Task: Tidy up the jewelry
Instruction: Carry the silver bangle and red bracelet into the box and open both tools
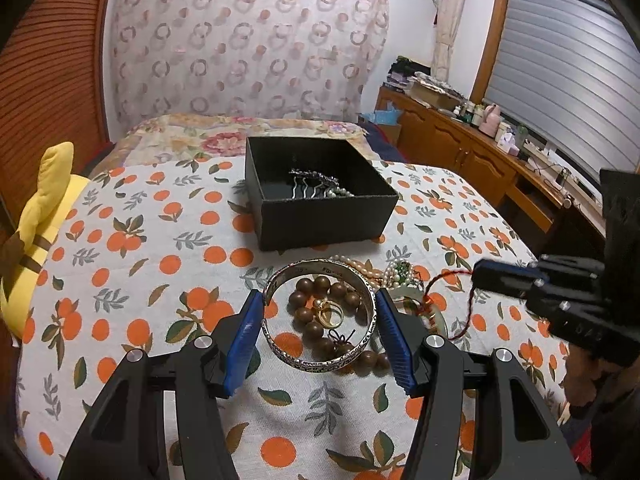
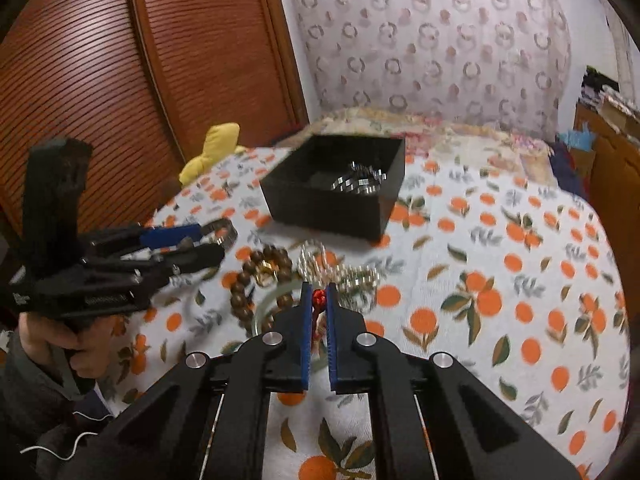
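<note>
My left gripper [image 1: 319, 297] is shut on a silver bangle [image 1: 280, 346], one blue pad pressing on each side of it. Through the bangle I see a wooden bead bracelet [image 1: 316, 330] and gold rings [image 1: 330, 316] on the orange-print cloth. A pearl strand [image 1: 360, 269] lies just beyond. My right gripper [image 2: 319, 289] is shut on the red knotted cord [image 2: 319, 298] of a pale jade bangle [image 2: 269, 300]. It comes in from the right in the left wrist view [image 1: 478, 274], with the red cord [image 1: 448, 276] trailing down. The open black box [image 1: 320, 216] behind holds a silver hair comb [image 1: 316, 184].
A yellow plush toy [image 1: 44, 208] lies at the cloth's left edge. A wooden sideboard [image 1: 460, 152] crowded with bottles runs along the right. Slatted wooden doors [image 2: 120, 80] stand on the left. A person's hand [image 2: 52, 340] grips the left tool's handle.
</note>
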A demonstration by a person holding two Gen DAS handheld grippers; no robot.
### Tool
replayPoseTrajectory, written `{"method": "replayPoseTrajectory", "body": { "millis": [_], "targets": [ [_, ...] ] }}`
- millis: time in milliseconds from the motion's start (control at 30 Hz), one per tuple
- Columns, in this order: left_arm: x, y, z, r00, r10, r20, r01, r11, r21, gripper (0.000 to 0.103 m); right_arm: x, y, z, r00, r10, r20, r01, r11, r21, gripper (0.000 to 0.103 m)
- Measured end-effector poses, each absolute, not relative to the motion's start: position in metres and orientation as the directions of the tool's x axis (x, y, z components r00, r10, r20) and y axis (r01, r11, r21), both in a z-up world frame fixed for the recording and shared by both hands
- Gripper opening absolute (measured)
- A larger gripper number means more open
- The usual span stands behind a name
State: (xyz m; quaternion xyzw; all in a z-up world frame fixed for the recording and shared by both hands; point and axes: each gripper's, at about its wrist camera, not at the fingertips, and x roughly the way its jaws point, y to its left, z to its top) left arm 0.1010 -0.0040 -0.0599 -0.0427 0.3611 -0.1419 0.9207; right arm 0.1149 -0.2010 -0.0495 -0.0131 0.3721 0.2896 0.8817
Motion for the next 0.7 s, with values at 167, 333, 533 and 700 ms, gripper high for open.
{"method": "replayPoseTrajectory", "body": {
  "millis": [167, 333, 533, 700],
  "targets": [
    [0.101, -0.004, -0.051, 0.713, -0.289, -0.639, 0.234, 0.957, -0.171, 0.054, 0.12, -0.199, -0.029, 0.585, 0.505, -0.635, -0.534, 0.829, 0.167, 0.007],
    [0.108, -0.007, -0.041, 0.73, -0.275, -0.626, 0.241, 0.96, -0.141, 0.054, 0.133, -0.195, -0.014, 0.611, 0.499, -0.615, -0.542, 0.829, 0.135, 0.007],
    [0.125, -0.006, -0.035, 0.736, -0.266, -0.622, 0.238, 0.963, -0.13, 0.054, 0.168, -0.187, 0.004, 0.64, 0.492, -0.59, -0.541, 0.834, 0.108, 0.007],
    [0.141, -0.003, -0.033, 0.738, -0.253, -0.625, 0.227, 0.966, -0.123, 0.054, 0.201, -0.181, 0.005, 0.636, 0.493, -0.594, -0.527, 0.839, 0.132, 0.008]
  ]
}}
